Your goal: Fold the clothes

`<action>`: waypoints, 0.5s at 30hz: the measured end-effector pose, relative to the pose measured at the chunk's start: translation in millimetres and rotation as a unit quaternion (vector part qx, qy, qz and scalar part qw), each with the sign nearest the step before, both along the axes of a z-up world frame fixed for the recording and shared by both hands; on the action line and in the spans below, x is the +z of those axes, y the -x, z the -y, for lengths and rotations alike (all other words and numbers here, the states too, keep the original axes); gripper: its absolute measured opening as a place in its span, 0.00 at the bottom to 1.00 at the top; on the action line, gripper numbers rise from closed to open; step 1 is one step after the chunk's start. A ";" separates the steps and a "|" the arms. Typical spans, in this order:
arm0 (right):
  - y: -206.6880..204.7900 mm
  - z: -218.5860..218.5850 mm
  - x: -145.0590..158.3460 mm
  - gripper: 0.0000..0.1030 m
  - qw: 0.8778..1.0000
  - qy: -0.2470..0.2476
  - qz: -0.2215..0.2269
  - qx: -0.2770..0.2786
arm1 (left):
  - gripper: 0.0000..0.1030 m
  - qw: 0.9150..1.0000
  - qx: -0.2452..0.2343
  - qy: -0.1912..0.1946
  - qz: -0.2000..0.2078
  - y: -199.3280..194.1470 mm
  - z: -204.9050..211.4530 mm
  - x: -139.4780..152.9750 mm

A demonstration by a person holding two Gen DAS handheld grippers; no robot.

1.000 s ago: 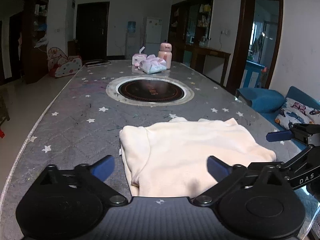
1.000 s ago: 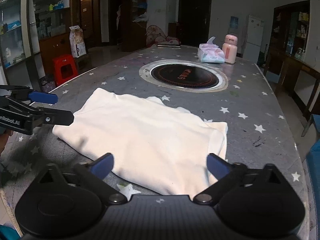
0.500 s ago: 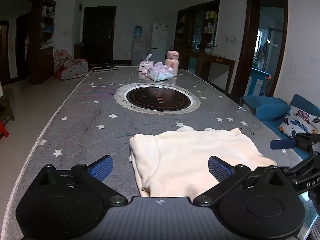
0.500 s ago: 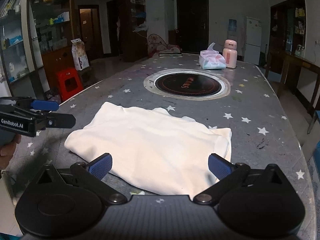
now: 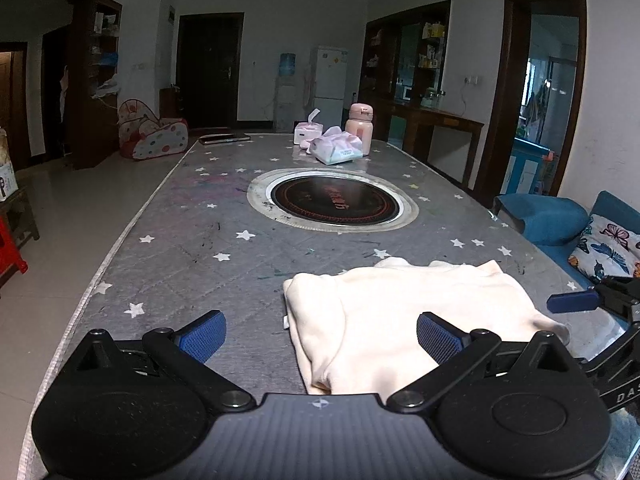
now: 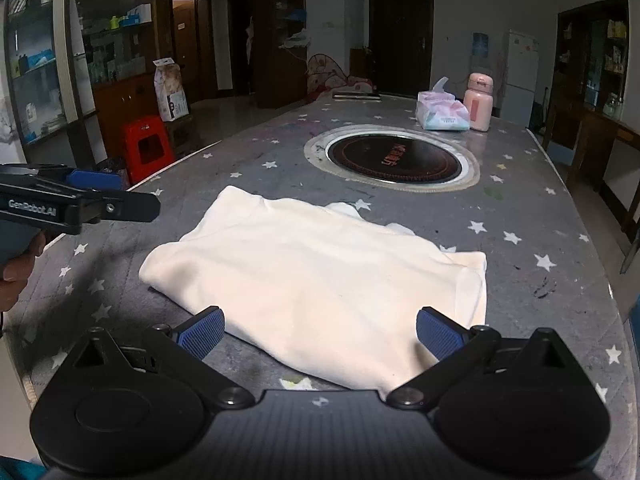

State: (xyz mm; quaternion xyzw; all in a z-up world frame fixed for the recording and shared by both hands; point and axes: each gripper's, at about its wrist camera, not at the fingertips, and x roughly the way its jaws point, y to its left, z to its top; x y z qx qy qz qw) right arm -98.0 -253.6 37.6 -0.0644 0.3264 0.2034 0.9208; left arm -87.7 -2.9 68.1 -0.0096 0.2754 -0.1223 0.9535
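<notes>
A cream garment (image 5: 404, 320) lies folded flat on the grey star-patterned table (image 5: 192, 248); it also shows in the right wrist view (image 6: 320, 276). My left gripper (image 5: 320, 336) is open and empty, held above the table just short of the garment's left end. My right gripper (image 6: 320, 332) is open and empty, raised over the garment's near edge. The left gripper also shows in the right wrist view (image 6: 76, 200) at the left, and the right gripper in the left wrist view (image 5: 576, 302) at the right, both apart from the cloth.
A round built-in hotplate (image 5: 334, 202) sits mid-table. Tissue packs (image 5: 336, 148) and a pink bottle (image 5: 360, 124) stand at the far end. A blue sofa (image 5: 560, 220) is to the right, a red stool (image 6: 148, 144) on the floor beyond the table's left side.
Both grippers have pulled back and up from the garment. The garment now sits farther away in both views and lies still on the table.
</notes>
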 end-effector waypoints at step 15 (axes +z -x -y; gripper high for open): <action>5.5 -11.6 -1.5 1.00 0.999 0.025 0.007 0.027 | 1.00 1.000 0.009 -0.007 -0.006 -13.9 -10.5 -7.2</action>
